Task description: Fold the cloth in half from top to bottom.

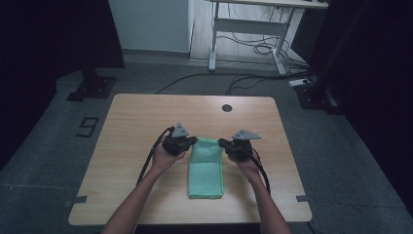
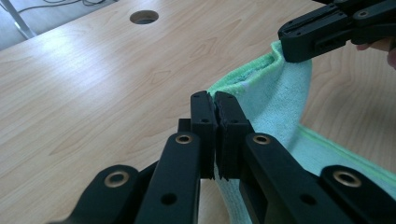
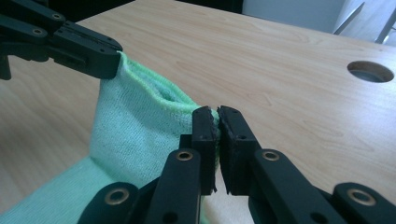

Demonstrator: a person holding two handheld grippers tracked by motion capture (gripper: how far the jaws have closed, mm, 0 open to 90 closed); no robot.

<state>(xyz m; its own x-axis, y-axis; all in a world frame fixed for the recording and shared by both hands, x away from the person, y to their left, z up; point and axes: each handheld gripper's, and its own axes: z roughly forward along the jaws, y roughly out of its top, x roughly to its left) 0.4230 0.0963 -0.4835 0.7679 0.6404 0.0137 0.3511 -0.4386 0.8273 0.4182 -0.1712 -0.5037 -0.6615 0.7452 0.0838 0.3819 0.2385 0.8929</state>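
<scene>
1. The left tool (image 1: 191,141) has its jaws pressed together on the far left corner of the green cloth (image 1: 206,168); the left gripper view shows the hem pinched between the pads.
2. The right tool (image 1: 223,143) is clamped the same way on the far right corner, the fabric raised a little between the two.
3. The cloth is a folded strip near the middle of the surface (image 1: 131,122), its near end lying flat toward the near edge.
4. This looks like the start of a fold or a lift: both far corners are held, so the next move likely calls for raising them together, evenly, and carrying them toward the near end.
5. A round cable hole (image 1: 227,108) sits toward the far edge, well apart. Nothing stands in the way.
</scene>
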